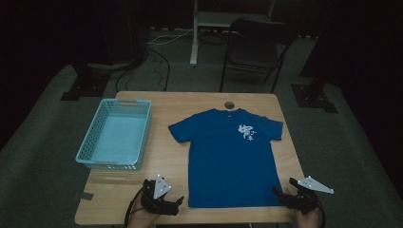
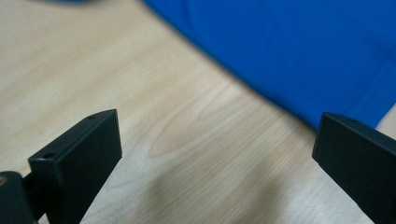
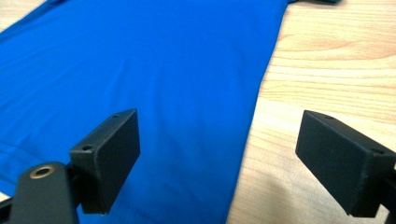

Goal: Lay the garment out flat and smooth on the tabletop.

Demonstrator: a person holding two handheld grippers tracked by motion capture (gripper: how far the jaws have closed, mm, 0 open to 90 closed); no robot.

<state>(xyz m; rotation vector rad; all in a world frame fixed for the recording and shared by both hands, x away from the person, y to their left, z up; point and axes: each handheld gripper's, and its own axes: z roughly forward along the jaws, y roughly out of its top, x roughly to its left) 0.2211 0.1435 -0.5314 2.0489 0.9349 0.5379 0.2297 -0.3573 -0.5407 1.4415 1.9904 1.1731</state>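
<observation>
Both grippers sit at the near edge of the table, one at each lower corner of the shirt, each held in a person's hand coming in from below.

That wooden table (image 1: 166, 156) is the biggest thing here, pale and bare around its load, with a small round hole near its far edge. Behind it stands a dark folding chair (image 1: 254, 47), and cables trail over the grey floor.

On the table a blue T-shirt (image 1: 230, 156) lies flat, front up, collar toward the far edge, hem toward the person, sleeves spread, a white print on the chest. To its left, apart from it, sits a light blue plastic basket (image 1: 116, 133) with perforated walls.

At the hem's left corner is the left gripper (image 1: 178, 202), its jaws spread wide. In the left gripper view they straddle bare wood, and the shirt's edge runs just beyond them, close to one jaw tip; whether it touches I cannot tell.

At the hem's right corner is the right gripper (image 1: 278, 192), jaws also wide apart. In the right gripper view the shirt's side edge runs between them: one jaw over the blue cloth, the other over bare wood. Nothing is gripped.
</observation>
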